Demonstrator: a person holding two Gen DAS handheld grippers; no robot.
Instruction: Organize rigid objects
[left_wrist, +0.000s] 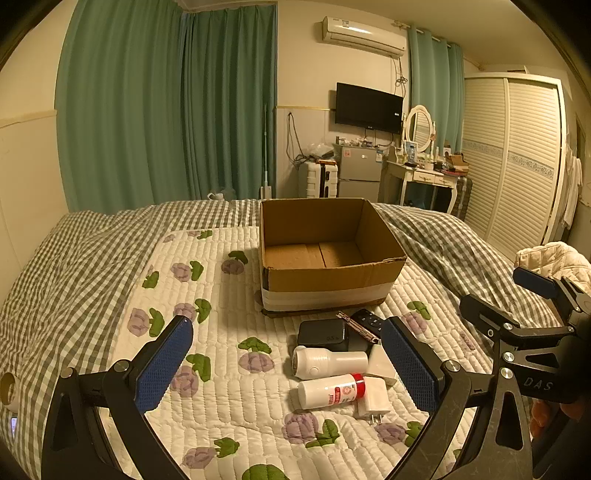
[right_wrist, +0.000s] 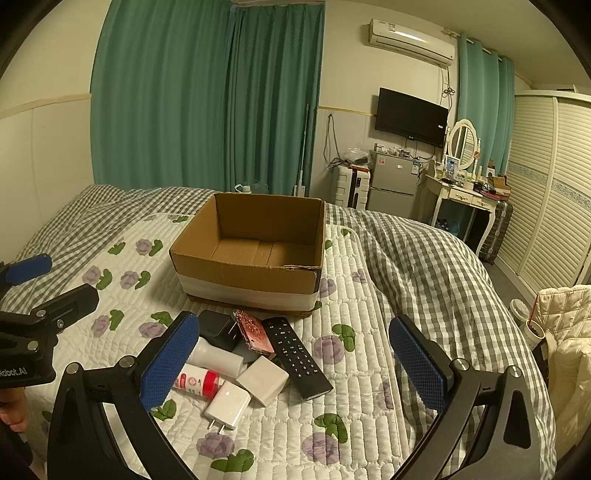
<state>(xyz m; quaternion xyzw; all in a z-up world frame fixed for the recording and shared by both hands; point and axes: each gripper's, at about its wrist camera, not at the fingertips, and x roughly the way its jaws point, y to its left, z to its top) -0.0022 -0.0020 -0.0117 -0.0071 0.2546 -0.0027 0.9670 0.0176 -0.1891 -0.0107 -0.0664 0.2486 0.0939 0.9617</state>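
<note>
An empty cardboard box (left_wrist: 325, 254) (right_wrist: 251, 254) stands on the bed. In front of it lies a pile: a black remote (right_wrist: 297, 356) (left_wrist: 367, 320), a black charger (left_wrist: 322, 334) (right_wrist: 218, 328), a pink patterned case (right_wrist: 255, 334), a white cylinder (left_wrist: 328, 362) (right_wrist: 218, 356), a white red-capped bottle (left_wrist: 330, 391) (right_wrist: 195, 382), a white plug adapter (left_wrist: 373, 400) (right_wrist: 227, 404) and a white block (right_wrist: 262, 380). My left gripper (left_wrist: 288, 369) is open above the pile. My right gripper (right_wrist: 291, 365) is open over the pile too.
The bed has a flowered white quilt (left_wrist: 221, 406) and a checked cover (right_wrist: 424, 258). A cream jacket (right_wrist: 569, 332) lies at the right edge. A fridge (left_wrist: 360, 171), a dressing table (left_wrist: 424, 173) and a wardrobe (left_wrist: 517, 155) stand beyond the bed.
</note>
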